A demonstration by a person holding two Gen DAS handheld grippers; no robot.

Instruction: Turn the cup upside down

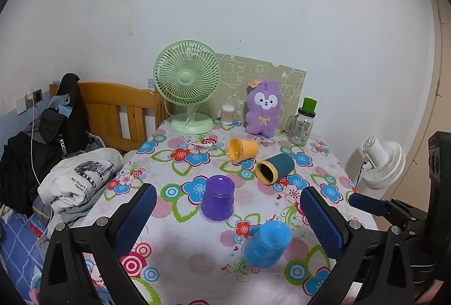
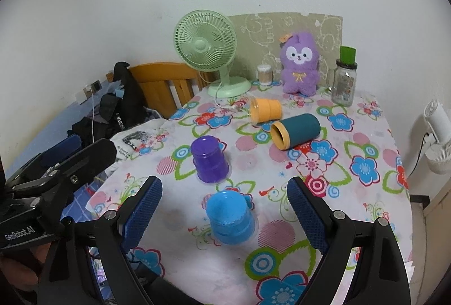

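A blue cup [image 1: 267, 244] [image 2: 229, 217] and a purple cup [image 1: 217, 198] [image 2: 210, 159] stand upside down on the flowered tablecloth [image 1: 180, 243] [image 2: 352, 141]. An orange cup [image 1: 241, 150] [image 2: 265, 109] and a dark teal cup with a yellow rim [image 1: 274, 168] [image 2: 295, 130] lie on their sides farther back. My left gripper [image 1: 228, 205] is open and empty, above the near table with the purple cup between its fingers in view. My right gripper [image 2: 224, 196] is open and empty, with the blue cup between its fingers in view.
A green desk fan [image 1: 187, 85] [image 2: 210, 51], a cotton swab jar [image 1: 227, 114], a purple plush toy [image 1: 262, 107] [image 2: 301, 64] and a glass jar with a green lid [image 1: 303, 121] [image 2: 345, 76] stand at the back. A white fan [image 1: 380, 164] is right, bedding and clothes [image 1: 79, 178] left.
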